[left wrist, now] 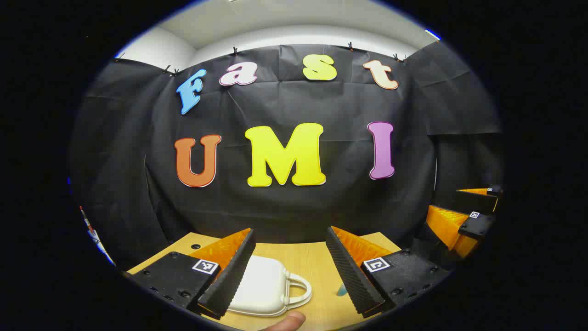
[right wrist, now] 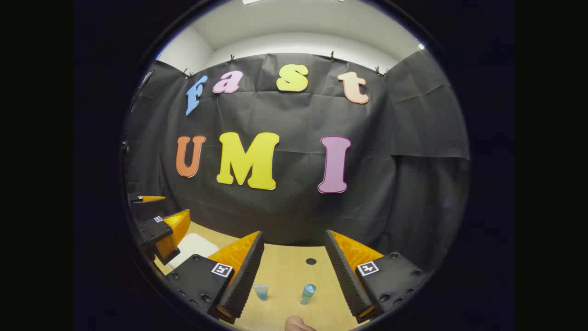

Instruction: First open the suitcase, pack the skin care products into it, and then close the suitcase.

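While nothing is yet being held, the left gripper [left wrist: 289, 271] is being kept spread wide above the wooden table [left wrist: 312, 257], nothing between its fingers. Just beyond its left finger, the white suitcase [left wrist: 262, 285] is being shown lying flat and closed, its looped handle [left wrist: 298, 289] turned toward the right. It is being judged a small hard shell: light, stiff and rather slick, so the handle or the lid's edge along the seam is being reckoned the best place to take hold.

Further right, in the right gripper view, two skin care products are being seen on the table between the parted fingers of the right gripper [right wrist: 294, 276], which is likewise gaping and empty: a small pale blue tube [right wrist: 261, 291] and, just beside it, a blue bottle [right wrist: 308, 294]. Both are being judged light and easily tipped, the tube soft, the bottle smooth and round; a pinch across the middle is being advised.
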